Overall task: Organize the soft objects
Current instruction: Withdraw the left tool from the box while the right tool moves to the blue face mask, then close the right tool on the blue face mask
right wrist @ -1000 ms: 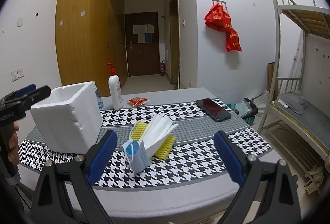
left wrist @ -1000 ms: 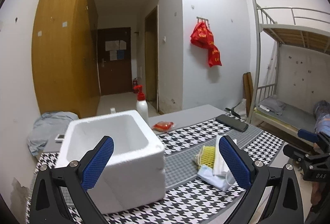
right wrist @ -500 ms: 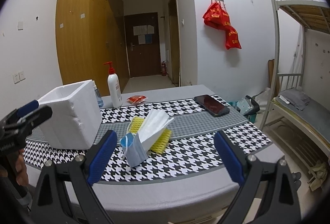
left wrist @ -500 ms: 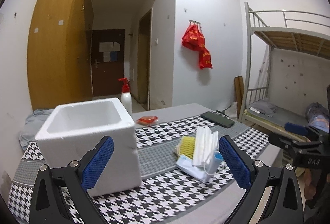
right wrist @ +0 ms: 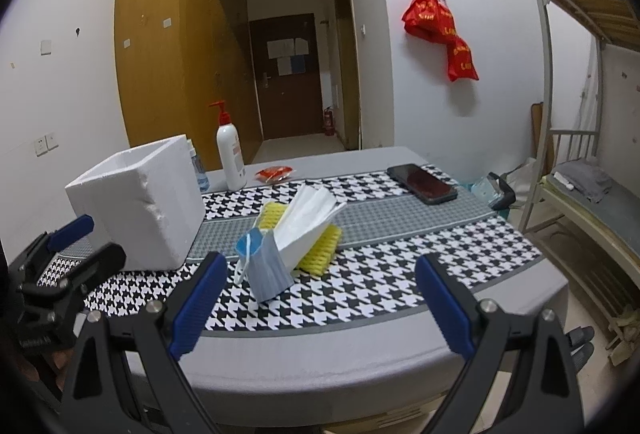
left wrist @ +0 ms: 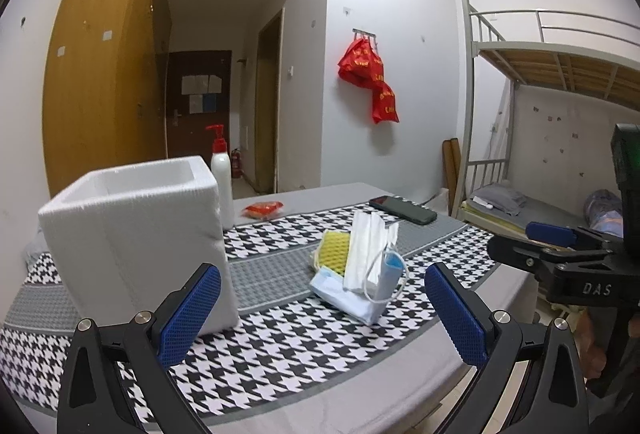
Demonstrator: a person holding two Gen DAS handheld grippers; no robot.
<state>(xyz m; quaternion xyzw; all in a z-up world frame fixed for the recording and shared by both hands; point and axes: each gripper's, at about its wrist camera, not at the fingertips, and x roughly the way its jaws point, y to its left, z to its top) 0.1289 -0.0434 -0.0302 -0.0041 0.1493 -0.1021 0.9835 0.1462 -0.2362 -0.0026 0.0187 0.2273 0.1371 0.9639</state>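
Face masks (right wrist: 300,230) lean in a loose pile against a yellow sponge (right wrist: 320,246) mid-tabletop (right wrist: 400,346), just right of a white foam box (left wrist: 132,234); left tongs (left wrist: 320,314) and right tongs (right wrist: 320,302) hover wide open, empty, near the edge.

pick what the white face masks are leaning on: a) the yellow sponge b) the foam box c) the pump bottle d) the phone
a: the white face masks lean on the yellow sponge, while the foam box, pump bottle and phone stand apart from them.
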